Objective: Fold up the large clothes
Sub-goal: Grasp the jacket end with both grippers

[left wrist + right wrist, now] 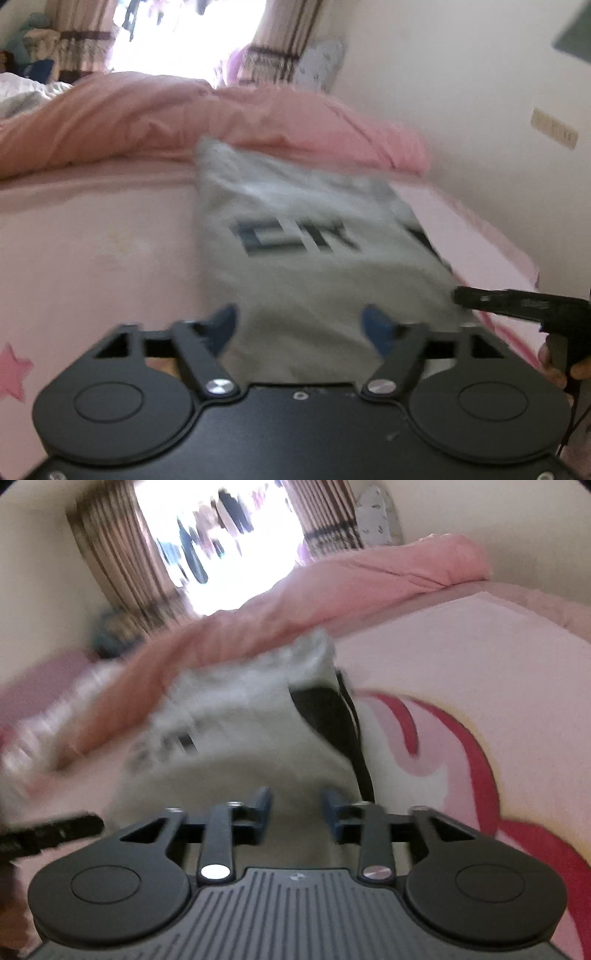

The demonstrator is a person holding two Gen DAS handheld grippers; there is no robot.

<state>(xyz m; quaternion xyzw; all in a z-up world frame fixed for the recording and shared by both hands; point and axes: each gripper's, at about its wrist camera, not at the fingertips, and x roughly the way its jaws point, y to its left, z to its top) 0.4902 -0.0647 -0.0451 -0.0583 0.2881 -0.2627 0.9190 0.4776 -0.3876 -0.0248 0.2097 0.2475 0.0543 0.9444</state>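
The left gripper (301, 325) stood with its blue-tipped fingers (221, 325) well apart, and nothing was pinched between them. Just ahead of those fingers, and reaching back under the gap between them, lay the grey garment (306, 240), spread in a folded, roughly rectangular shape on the pink bed sheet (92, 240). Dark block lettering (295, 236) ran across the cloth ahead of the gripper, too blurred to read. Beyond the far edge of the garment a pink duvet (184, 110) was bunched up, and past that hung striped curtains (273, 40) beside a bright window. To the right of the left gripper, the black body of the right gripper (517, 302) reached in at the garment's near right corner, with part of the person's hand (557, 365) on its grip.

The right gripper (297, 805) also had its fingers (262, 805) parted, though less widely, with no cloth caught between the tips. The pale garment (240, 738) lay under and ahead of it, and a dark band of the same garment (332, 716) ran along its edge ahead and slightly right. Further right, the sheet (480, 664) carried a red and pink printed pattern (476, 760). At the left of the right gripper, the black tip of the left gripper (55, 832) was in view. Both views were smeared by motion blur.
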